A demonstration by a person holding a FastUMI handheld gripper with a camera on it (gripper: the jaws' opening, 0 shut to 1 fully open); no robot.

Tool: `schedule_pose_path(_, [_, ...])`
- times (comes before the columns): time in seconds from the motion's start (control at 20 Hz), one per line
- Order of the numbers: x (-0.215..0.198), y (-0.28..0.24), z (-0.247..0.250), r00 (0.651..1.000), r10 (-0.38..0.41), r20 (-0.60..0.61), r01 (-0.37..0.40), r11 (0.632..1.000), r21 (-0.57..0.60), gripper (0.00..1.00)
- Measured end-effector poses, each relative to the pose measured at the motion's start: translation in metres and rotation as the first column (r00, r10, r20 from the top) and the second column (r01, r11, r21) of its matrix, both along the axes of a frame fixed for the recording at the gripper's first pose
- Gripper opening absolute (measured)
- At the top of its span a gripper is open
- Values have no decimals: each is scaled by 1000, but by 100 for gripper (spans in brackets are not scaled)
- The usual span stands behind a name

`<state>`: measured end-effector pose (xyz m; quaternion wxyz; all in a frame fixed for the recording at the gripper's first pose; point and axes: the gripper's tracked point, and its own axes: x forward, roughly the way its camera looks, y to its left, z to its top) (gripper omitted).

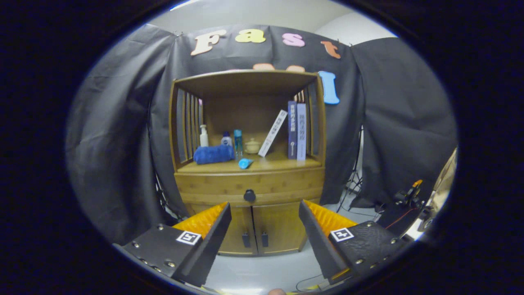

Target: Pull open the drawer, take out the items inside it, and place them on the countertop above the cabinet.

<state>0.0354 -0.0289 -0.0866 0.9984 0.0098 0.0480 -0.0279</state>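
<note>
Black cloth drapes the booth behind a wooden cabinet [249,164] that stands on a pale floor, facing the camera. Its drawer [249,186] sits shut across the front, just under the countertop [278,164], with a round dark knob [249,195] at its middle; what lies inside cannot be seen. Below the drawer, two doors [262,229] are closed, each with a small dark handle near the centre seam. The gripper [264,229] hangs well short of the cabinet, its fingers spread wide and holding nothing, with the knob and the door handles showing in the gap between them. On the countertop, under the shelf roof, a rolled blue towel [213,154] lies at the left, with a white pump bottle [203,136], a small blue-capped bottle [226,139] and a tall clear blue bottle [238,143] just behind it. A small blue object [245,163] lies near the front edge, a little lidded jar [252,146] stands further back, a white book [273,133] leans beside it, and two books [297,131] stand upright at the right. Cables and some equipment [409,196] lie on the floor to the right.
</note>
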Motion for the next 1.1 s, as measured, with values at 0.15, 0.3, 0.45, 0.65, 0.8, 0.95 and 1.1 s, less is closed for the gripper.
schedule_pose_path(0.15, [-18,10,42,999,18,43,-19,999,30,99])
schedule_pose_path(0.3, [-33,26,76,995,58,80,-63,997,53,99])
schedule_pose_path(0.45, [-45,35,94,993,77,91,-81,996,41,99])
schedule_pose_path(0.65, [-54,41,106,989,91,114,-97,994,52,99])
schedule_pose_path(0.8, [-55,46,104,987,108,121,-116,991,69,99])
schedule_pose_path(0.95, [-53,46,94,989,110,99,-116,991,63,99])
schedule_pose_path(1.1, [-50,38,91,992,82,95,-86,995,45,99])
